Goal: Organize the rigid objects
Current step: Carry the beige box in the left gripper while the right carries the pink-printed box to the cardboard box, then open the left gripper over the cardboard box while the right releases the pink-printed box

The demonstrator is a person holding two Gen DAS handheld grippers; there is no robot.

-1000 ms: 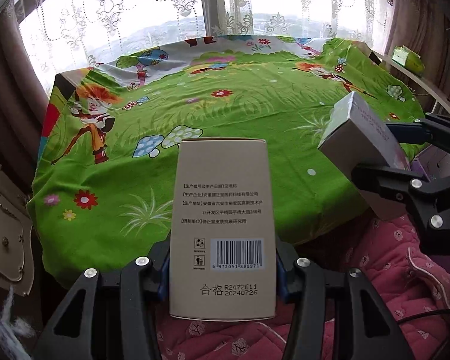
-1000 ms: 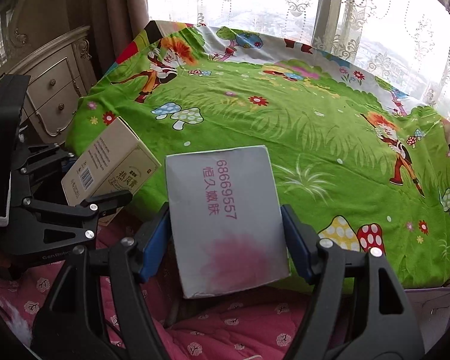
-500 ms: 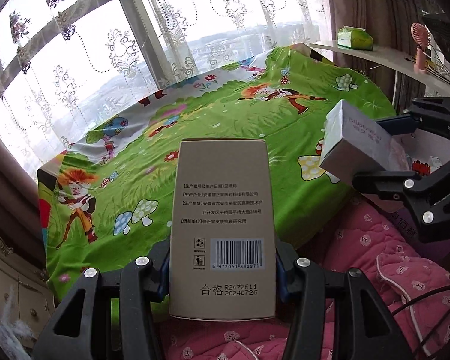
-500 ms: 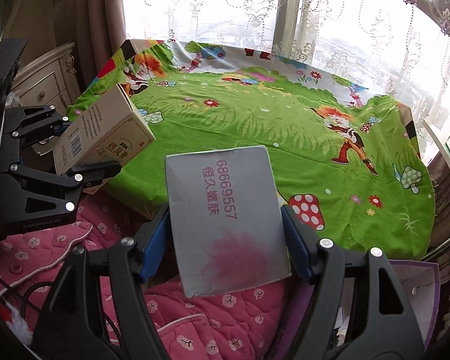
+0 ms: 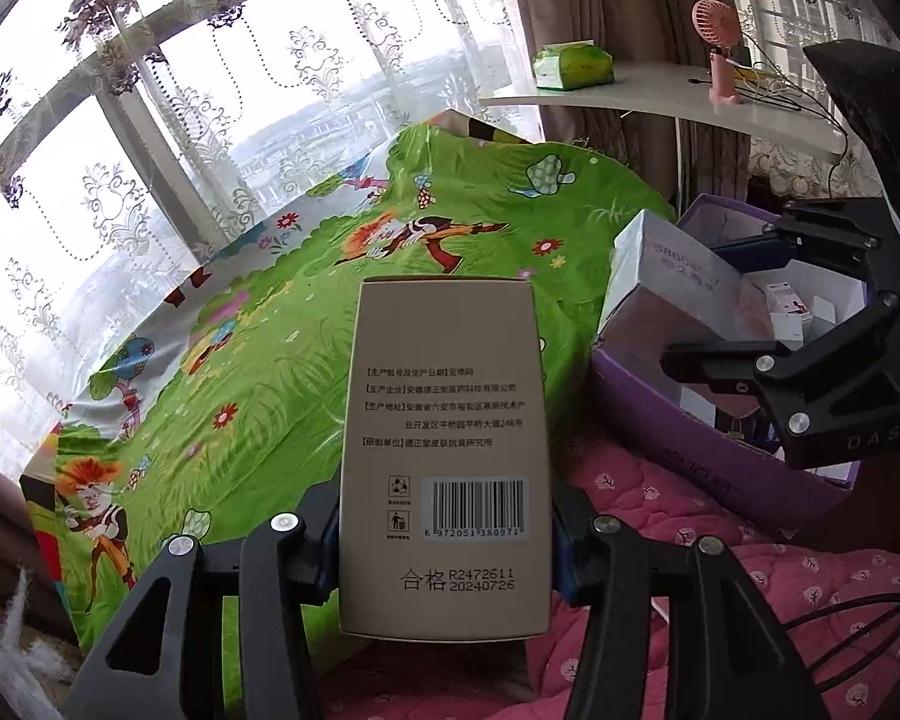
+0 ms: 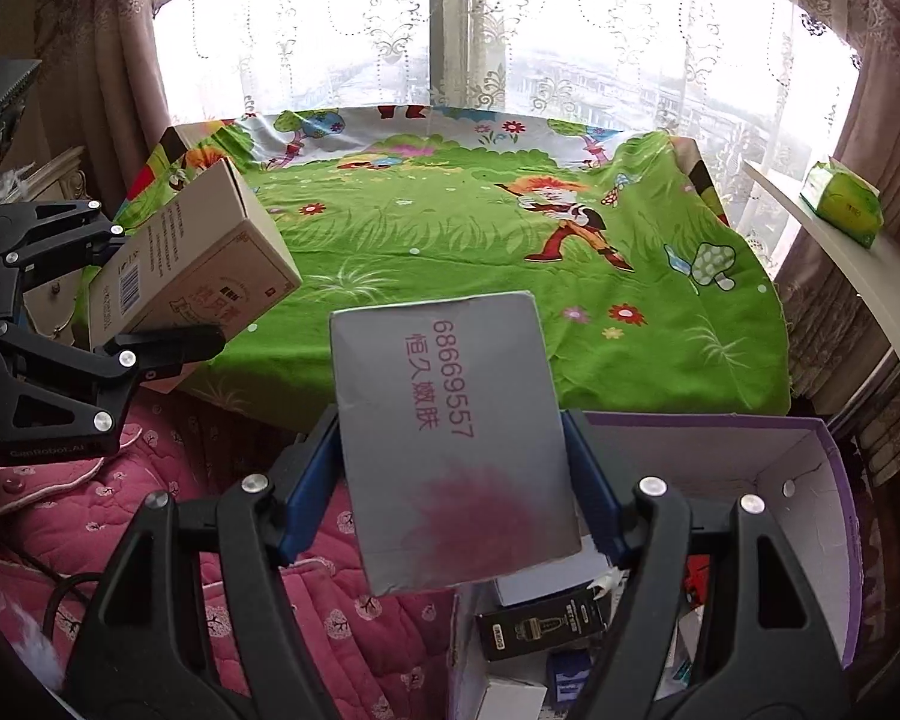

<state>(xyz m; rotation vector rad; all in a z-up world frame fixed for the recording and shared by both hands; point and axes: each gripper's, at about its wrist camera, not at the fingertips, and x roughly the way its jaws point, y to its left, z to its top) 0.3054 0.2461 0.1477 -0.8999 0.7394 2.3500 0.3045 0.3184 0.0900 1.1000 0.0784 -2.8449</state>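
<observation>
A tan carton with a barcode (image 5: pixel 444 462) stands upright between my left gripper's (image 5: pixel 444 540) fingers, which are shut on its sides. My right gripper (image 6: pixel 453 480) is shut on a grey box with pink print (image 6: pixel 450 438). From the left wrist view the right gripper (image 5: pixel 708 300) holds the grey box (image 5: pixel 666 282) over the near edge of an open purple box (image 5: pixel 690 438). The right wrist view has the left gripper (image 6: pixel 162 288) at the left with the tan carton (image 6: pixel 198 264) tilted over the table's corner. Inside the purple box (image 6: pixel 810 480) lie several small cartons.
A table under a green cartoon cloth (image 6: pixel 450 240) fills the middle. A pink quilt (image 6: pixel 150 510) lies below both grippers. A white shelf (image 5: pixel 660 102) at the right carries a green tissue pack (image 5: pixel 573 66) and a pink fan (image 5: pixel 720 42). Lace curtains cover the window behind.
Both grippers have swung to the right along the table's near edge, each still holding its box. The purple box and the white shelf have come into view.
</observation>
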